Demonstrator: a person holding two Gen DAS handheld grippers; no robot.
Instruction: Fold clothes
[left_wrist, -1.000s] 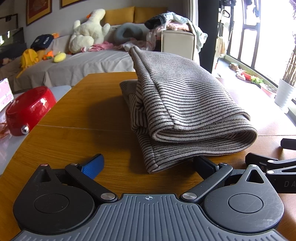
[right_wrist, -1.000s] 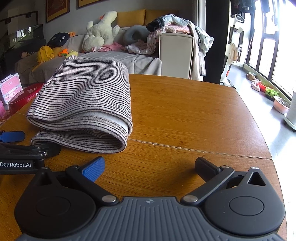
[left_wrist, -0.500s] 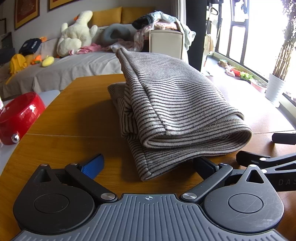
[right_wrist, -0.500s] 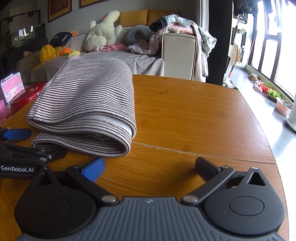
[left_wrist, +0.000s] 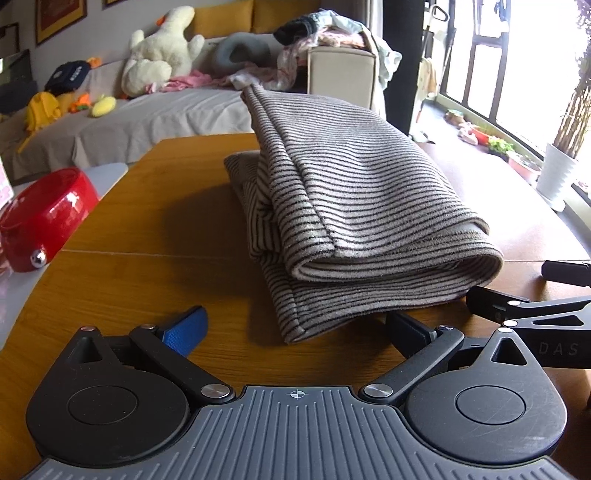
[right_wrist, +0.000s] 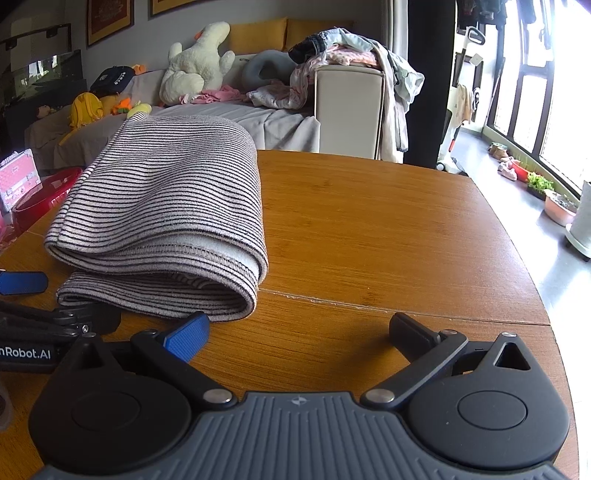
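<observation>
Both grippers' fingers (left_wrist: 184, 326) spread, empty.

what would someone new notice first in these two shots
The folded striped garment stands out first, lying on the wooden table just ahead of both open grippers, the left gripper and right gripper. Next comes the shiny red bowl off the table's left edge, then the white plush duck on the sofa behind.
</observation>
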